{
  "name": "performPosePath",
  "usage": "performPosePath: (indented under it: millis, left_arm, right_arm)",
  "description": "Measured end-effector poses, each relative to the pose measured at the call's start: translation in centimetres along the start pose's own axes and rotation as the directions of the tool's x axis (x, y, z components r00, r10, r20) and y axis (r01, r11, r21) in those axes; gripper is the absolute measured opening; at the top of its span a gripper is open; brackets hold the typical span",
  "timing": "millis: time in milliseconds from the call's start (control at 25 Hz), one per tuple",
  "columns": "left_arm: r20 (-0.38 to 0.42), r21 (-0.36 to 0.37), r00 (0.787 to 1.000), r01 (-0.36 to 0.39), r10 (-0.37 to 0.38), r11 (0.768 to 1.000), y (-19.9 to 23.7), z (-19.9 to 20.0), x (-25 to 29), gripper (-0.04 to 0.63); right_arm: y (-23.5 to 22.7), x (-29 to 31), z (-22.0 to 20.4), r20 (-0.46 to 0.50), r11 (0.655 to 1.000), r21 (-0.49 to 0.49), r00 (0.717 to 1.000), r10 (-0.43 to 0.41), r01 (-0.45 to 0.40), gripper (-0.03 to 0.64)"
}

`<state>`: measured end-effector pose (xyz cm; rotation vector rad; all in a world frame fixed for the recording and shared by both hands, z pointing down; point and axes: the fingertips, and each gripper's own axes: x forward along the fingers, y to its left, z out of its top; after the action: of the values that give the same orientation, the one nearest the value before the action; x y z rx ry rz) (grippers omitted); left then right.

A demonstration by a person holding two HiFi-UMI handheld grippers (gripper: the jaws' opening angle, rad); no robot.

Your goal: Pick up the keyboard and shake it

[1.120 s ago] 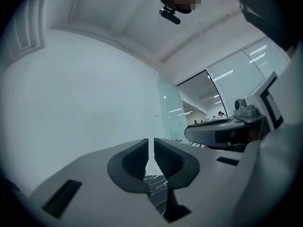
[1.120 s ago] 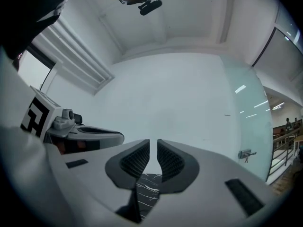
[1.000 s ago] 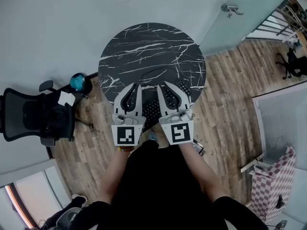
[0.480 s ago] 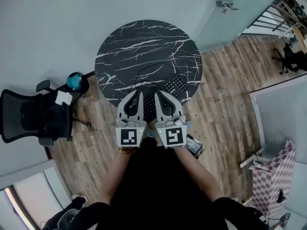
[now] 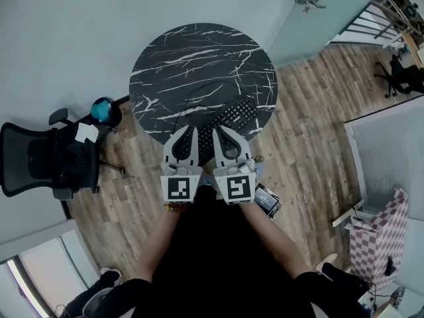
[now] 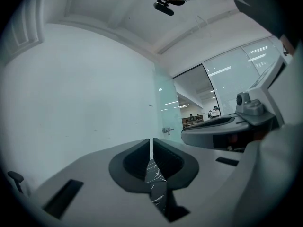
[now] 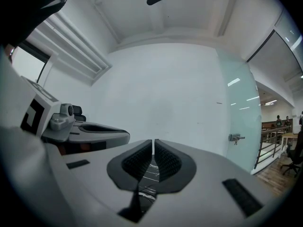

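Wooden flooring surrounds a round black marble table (image 5: 199, 52), on which the keyboard (image 5: 232, 119) lies flat near the person's edge, angled, with its cable looped behind it. Neither gripper is on it. The left gripper (image 5: 187, 131) and right gripper (image 5: 222, 131) are held side by side just short of the keyboard's near end, and in both gripper views the jaws are seen pressed together with only marble showing through the slit, so nothing is grasped. As judged from this, the keyboard is not lifted. Whether a shake has already been made cannot be told, so the pick-up and the shake are counted as still to be done unless the keyboard has just been put back. Compared with a second ago, both grippers appear smaller and are drawn back toward the person. They were then spread over the keyboard, much of which was covered by them. More of the keyboard is now exposed, resting at much the same place on the table.
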<state>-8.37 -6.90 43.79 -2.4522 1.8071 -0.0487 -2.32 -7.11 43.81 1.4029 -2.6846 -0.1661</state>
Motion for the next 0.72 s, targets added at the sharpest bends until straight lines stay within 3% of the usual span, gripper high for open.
performPosePath:
  millis: [360,560,720]
  left_arm:
    - [-0.016,0.014,1.000,0.015,-0.014,1.000,-1.3,-0.7,-0.5,0.031]
    - [-0.012,-0.015,1.000,-0.001,0.001,1.000,-1.2,-0.8,-0.5,0.031]
    - [-0.012,0.012,1.000,-0.002,0.002,1.000,-1.2,-0.9,-0.7,0.030]
  right_arm:
    - [-0.1,-1.1,-0.4,-0.003,1.000,-0.012,1.000,-0.013,0.013,0.037]
    - [-0.5,-1.3,-0.4,-0.008,1.000,-0.016,1.000,-0.015,0.015,0.035]
    - [-0.4,-1.4,-0.5,-0.011,1.000,-0.019,1.000,-0.009,0.009,0.034]
